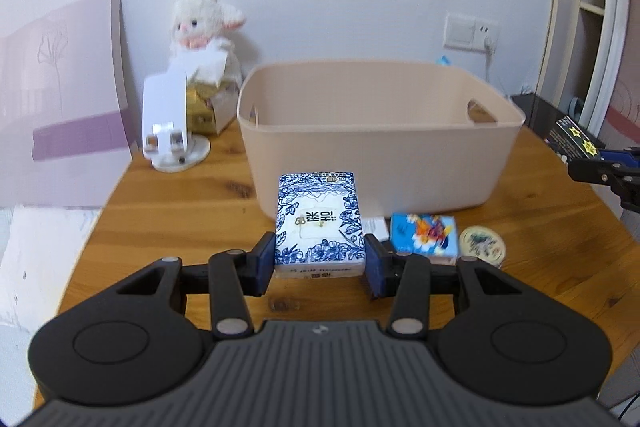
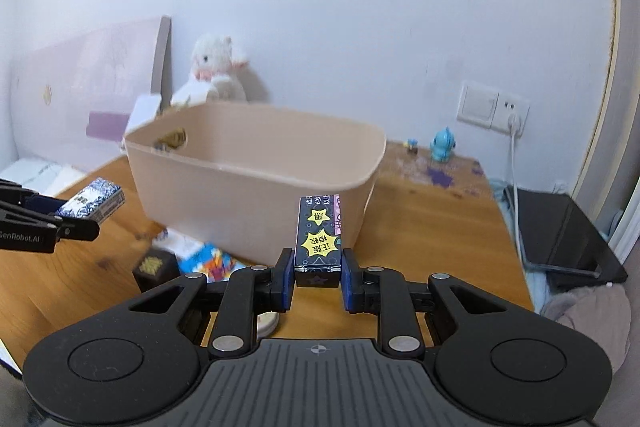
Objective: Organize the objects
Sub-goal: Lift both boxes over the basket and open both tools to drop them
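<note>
Clamped from both sides, the left gripper (image 1: 320,261) holds a blue-and-white floral packet (image 1: 320,217) with its pads pressed to the packet's long edges. In the left wrist view the packet sits in front of the beige storage bin (image 1: 380,131), raised above the wooden table (image 1: 168,223). Just right of the packet, near the bin's front wall, lie a blue cartoon-printed pack (image 1: 424,237), a small white card (image 1: 377,227) partly hidden behind the right pad, and a round tin lid (image 1: 482,245). Left of the bin stand a white phone stand (image 1: 170,123), a gold tissue box (image 1: 208,107) and a white plush lamb (image 1: 202,23). At the far right edge the other gripper enters, cut off, carrying a dark box with yellow stars (image 1: 576,139).

From the right wrist view, the right gripper (image 2: 316,279) is closed on that dark starred box (image 2: 319,239), which stands before the bin's near corner (image 2: 256,183). This view alone shows the bin's empty-looking inner wall, a blue figurine (image 2: 442,145) behind the bin on the right, a wall socket with a plugged cable (image 2: 494,107), and a small black box with a gold emblem (image 2: 154,267) beside the cartoon pack (image 2: 208,259). The tin lid (image 2: 266,323) is mostly hidden beneath the finger linkage. Left of the bin, the floral packet (image 2: 92,203) appears in the other gripper's hold; that gripper's far side is cut off.
</note>
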`<action>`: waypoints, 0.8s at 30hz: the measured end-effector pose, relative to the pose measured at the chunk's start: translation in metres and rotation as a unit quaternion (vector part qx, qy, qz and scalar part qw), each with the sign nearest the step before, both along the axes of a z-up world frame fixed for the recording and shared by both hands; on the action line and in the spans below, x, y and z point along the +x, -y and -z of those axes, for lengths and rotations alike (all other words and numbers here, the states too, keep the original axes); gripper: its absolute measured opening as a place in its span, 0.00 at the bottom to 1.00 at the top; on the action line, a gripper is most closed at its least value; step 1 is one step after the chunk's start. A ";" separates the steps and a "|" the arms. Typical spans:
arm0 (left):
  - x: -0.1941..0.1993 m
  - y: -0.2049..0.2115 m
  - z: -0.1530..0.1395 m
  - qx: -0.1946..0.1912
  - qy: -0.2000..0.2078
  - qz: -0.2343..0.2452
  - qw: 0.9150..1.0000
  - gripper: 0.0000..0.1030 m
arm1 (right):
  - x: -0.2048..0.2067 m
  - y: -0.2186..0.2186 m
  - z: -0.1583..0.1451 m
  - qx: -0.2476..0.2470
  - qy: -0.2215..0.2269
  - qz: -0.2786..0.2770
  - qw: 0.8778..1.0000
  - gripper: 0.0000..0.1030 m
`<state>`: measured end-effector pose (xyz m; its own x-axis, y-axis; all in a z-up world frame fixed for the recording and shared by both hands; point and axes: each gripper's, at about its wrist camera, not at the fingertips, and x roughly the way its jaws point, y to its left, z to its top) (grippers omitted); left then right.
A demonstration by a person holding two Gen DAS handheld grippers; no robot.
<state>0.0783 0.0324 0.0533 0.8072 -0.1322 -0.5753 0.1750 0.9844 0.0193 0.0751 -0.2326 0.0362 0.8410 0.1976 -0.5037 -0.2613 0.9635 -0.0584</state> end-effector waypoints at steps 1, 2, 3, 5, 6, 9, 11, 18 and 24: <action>-0.002 0.000 -0.005 0.000 0.007 0.002 1.000 0.47 | -0.001 0.000 -0.005 0.002 0.005 -0.001 1.000 0.21; -0.003 0.001 -0.011 0.000 0.015 0.004 1.000 0.47 | -0.002 0.001 -0.010 0.005 0.012 -0.001 1.000 0.21; -0.004 0.002 -0.016 0.000 0.023 0.007 1.000 0.47 | -0.002 0.000 -0.014 0.007 0.017 -0.002 1.000 0.21; -0.004 0.005 -0.027 0.001 0.040 0.011 0.999 0.47 | -0.001 0.000 -0.023 0.011 0.030 -0.003 0.999 0.21; -0.004 0.007 -0.033 0.001 0.048 0.013 0.999 0.47 | 0.000 -0.001 -0.028 0.012 0.036 -0.003 0.999 0.21; 0.002 0.014 -0.049 0.008 0.070 0.017 0.997 0.47 | 0.005 -0.004 -0.040 0.022 0.054 -0.002 0.998 0.21; 0.009 0.019 -0.058 0.008 0.083 0.019 0.996 0.47 | 0.011 -0.005 -0.049 0.033 0.066 0.002 0.997 0.21; 0.045 0.043 -0.068 0.048 0.106 0.018 0.993 0.47 | 0.042 -0.021 -0.064 0.036 0.095 0.010 0.995 0.21; 0.093 0.054 -0.049 0.059 0.059 0.007 0.997 0.47 | 0.084 -0.036 -0.060 0.025 0.085 0.013 0.996 0.20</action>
<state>0.1715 -0.0219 0.1018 0.8685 -0.0817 -0.4890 0.1787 0.9716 0.1551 0.1587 -0.1967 0.0961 0.9185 0.1959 -0.3434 -0.2270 0.9725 -0.0524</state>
